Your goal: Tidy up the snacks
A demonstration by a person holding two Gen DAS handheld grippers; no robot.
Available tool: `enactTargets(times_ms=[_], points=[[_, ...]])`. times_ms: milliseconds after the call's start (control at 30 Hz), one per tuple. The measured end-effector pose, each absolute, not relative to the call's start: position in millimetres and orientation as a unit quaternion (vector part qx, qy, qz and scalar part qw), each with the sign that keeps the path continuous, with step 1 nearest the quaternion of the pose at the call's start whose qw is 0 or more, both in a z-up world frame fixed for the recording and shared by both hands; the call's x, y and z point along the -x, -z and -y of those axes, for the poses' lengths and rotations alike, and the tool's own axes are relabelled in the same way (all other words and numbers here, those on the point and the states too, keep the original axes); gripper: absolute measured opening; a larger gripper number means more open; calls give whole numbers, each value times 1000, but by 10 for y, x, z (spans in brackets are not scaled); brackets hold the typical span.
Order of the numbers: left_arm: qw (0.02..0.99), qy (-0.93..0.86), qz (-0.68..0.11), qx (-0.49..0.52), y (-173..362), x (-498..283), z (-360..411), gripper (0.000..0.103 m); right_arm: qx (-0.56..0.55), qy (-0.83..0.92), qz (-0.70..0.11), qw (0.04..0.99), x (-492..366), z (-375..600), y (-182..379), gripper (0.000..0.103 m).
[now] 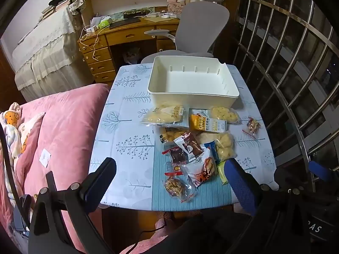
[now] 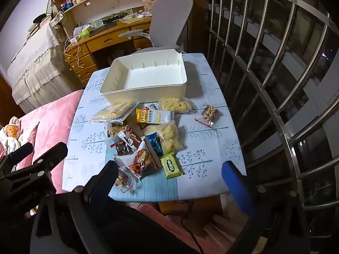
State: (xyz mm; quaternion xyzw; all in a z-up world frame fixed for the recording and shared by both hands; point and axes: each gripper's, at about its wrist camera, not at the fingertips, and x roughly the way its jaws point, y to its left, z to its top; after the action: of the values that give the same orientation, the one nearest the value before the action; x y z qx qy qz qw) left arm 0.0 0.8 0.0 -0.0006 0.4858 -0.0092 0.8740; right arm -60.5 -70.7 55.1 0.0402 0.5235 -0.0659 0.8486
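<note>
Both grippers hang above the table's near edge with fingers spread wide and nothing between them: the left gripper (image 1: 169, 175) over the nut bar (image 1: 174, 187) and white pastry packet (image 1: 202, 170), the right gripper (image 2: 169, 175) over the green packet (image 2: 171, 164). Beyond, loose snacks including an oats packet (image 2: 153, 116) lie heaped on the tree-print tablecloth (image 2: 203, 135), just before the empty white bin (image 2: 146, 78).

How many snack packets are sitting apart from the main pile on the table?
1: a small clear packet of mixed snacks lies alone on the table, right of the pile near the white bin. Pile may hide others.
</note>
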Motion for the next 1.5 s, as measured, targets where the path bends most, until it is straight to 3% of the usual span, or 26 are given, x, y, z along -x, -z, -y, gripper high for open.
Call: enactTargets(times_ms=[1500], points=[[860, 43, -508, -15, 165, -329, -389, 101, -56, 122, -549, 825, 415, 532, -418, 98]])
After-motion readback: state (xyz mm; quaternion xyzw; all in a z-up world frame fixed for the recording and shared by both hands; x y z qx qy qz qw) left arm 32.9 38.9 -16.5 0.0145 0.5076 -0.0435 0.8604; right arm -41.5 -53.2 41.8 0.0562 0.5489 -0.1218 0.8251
